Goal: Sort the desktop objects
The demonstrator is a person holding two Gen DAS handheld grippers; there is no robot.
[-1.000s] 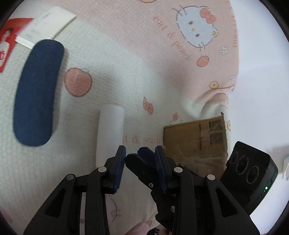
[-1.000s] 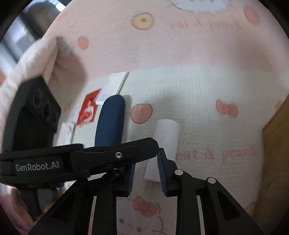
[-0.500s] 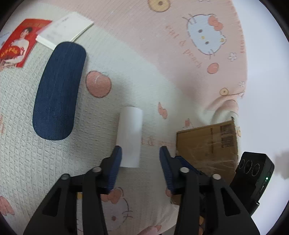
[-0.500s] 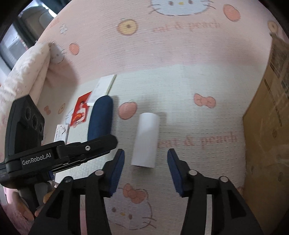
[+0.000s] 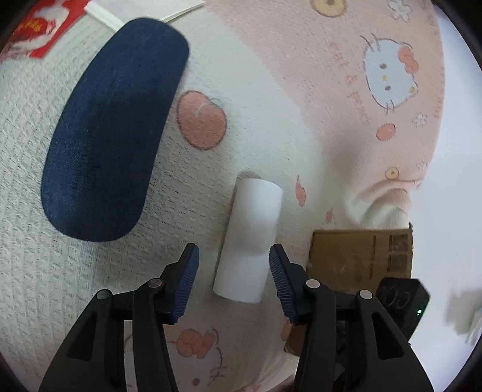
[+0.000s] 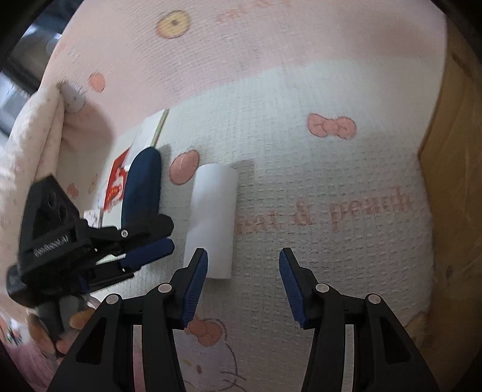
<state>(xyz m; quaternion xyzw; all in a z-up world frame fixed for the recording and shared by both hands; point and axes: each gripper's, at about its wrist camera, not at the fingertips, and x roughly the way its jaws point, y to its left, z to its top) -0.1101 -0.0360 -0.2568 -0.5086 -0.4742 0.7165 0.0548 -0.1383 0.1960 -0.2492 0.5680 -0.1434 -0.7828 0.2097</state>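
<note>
A white paper roll (image 5: pixel 251 241) lies on the patterned blanket (image 5: pixel 271 90); it also shows in the right wrist view (image 6: pixel 212 217). My left gripper (image 5: pixel 233 271) is open, its jaws on either side of the roll's near end without touching it. My right gripper (image 6: pixel 243 274) is open and empty, just right of the roll. A dark blue oval case (image 5: pixel 111 126) lies left of the roll, also seen in the right wrist view (image 6: pixel 141 187). The left gripper's body (image 6: pixel 90 241) shows in the right wrist view.
A cardboard box (image 5: pixel 358 259) stands right of the roll, also at the right edge of the right wrist view (image 6: pixel 452 181). A red card (image 5: pixel 39 27) and a white booklet (image 6: pixel 150 132) lie beyond the blue case. A folded blanket edge (image 6: pixel 36 132) rises at left.
Both grippers have opened wider. My left gripper has moved forward so its jaws now flank the roll's near end. My right gripper has shifted to the right of the roll.
</note>
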